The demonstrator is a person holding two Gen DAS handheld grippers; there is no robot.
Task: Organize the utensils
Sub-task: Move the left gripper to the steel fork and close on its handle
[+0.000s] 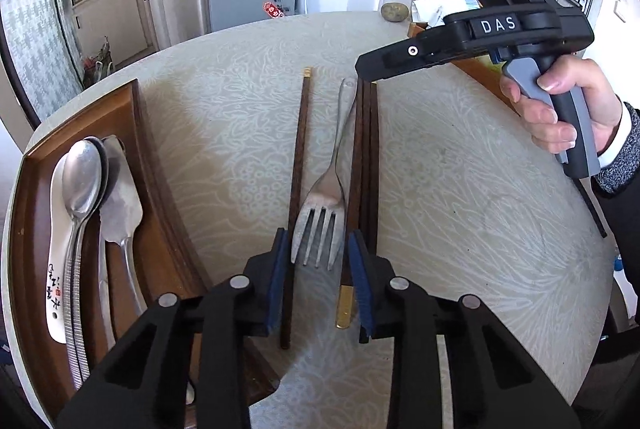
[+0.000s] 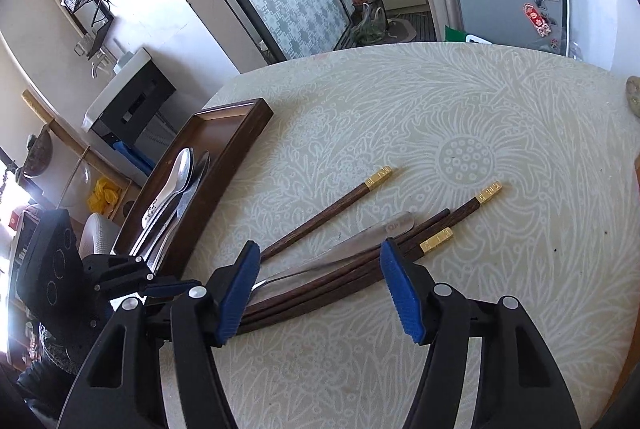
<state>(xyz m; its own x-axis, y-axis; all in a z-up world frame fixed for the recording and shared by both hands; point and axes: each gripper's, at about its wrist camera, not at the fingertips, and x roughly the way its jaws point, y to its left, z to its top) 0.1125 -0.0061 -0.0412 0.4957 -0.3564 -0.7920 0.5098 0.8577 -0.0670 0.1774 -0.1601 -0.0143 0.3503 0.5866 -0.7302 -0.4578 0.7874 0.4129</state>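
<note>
Left gripper (image 1: 318, 279) – jaws apart, straddling the fork (image 1: 320, 229) tines, pads not touching | right gripper (image 2: 320, 293) spread wide over the chopsticks (image 2: 360, 265) bundle | fork lay among chopsticks on the table (image 1: 460, 189) | spoons (image 1: 84, 185) rested in the wooden tray (image 1: 148, 149) – left edge.

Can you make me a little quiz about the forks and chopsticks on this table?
1. True or false: the fork already lies in the wooden tray.
2. What lies in the tray? A) spoons B) cups C) plates
3. Fill in: the fork's prongs lie between the fingers of the ____ gripper.

Key
1. False. The fork lies on the table, among the chopsticks.
2. A
3. left. The fingers have not pressed on the fork yet.
</note>
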